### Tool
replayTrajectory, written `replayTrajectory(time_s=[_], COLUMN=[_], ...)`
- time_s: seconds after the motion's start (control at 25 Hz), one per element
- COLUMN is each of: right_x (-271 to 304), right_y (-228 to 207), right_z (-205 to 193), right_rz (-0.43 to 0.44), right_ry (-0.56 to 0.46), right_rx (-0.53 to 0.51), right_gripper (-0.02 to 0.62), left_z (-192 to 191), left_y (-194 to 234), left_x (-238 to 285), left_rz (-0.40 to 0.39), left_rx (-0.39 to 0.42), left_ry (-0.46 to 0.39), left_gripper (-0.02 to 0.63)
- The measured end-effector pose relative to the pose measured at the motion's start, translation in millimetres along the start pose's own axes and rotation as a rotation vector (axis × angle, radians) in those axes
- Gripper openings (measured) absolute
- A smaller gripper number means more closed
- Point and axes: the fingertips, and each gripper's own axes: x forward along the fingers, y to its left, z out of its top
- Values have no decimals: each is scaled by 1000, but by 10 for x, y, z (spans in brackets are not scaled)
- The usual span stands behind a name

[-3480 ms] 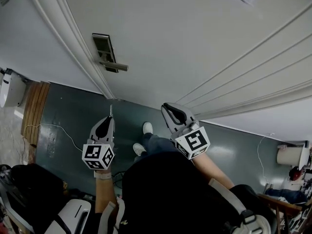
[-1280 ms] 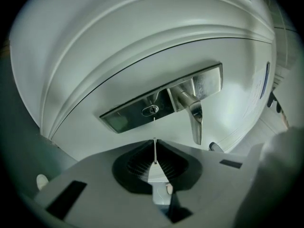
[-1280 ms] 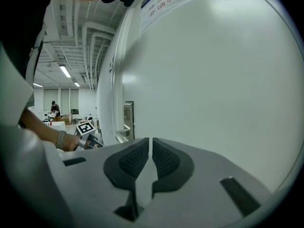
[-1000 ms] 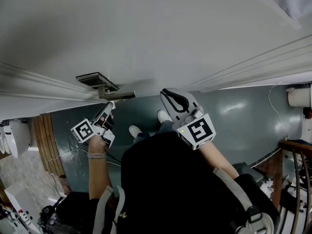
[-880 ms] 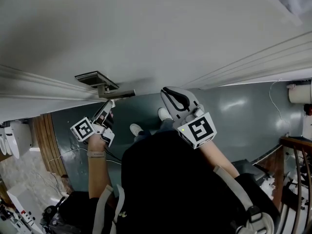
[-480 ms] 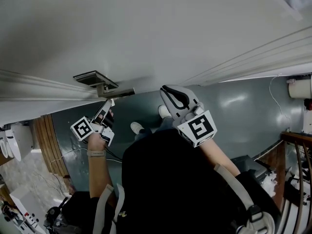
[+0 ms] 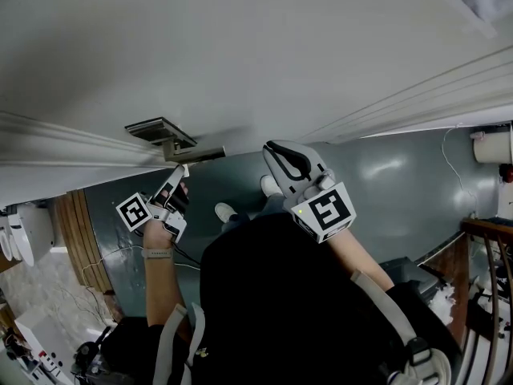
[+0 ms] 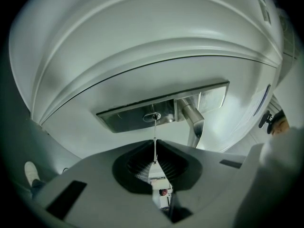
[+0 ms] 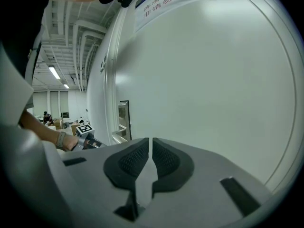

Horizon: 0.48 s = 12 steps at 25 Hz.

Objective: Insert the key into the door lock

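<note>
Left gripper view: left tongs grip the key at the keyhole, right tongs closed empty; tilting could jam it.

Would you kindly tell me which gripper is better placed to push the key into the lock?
The left gripper: it is shut on the key, whose tip is at the lock. The right gripper is shut and empty.

Thin silver key, tip at steel door lock keyhole
</note>
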Motion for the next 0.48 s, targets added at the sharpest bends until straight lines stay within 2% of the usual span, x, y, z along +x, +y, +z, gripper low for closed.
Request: replayTrajectory(time_s=[0.24, 0.48], right_x=[22, 41], right_y=[3, 5], right_z=[7, -1], right_rz=[-6, -4], right_ry=[-1, 3], right_rx=[3, 10], right_gripper=[32, 32], left_z=[51, 9], left_y=[83, -4], left_x=[-73, -36], left_rz=[40, 11], left_rx=[-3, 20], left_ry=[-4, 46], left_gripper=[26, 26])
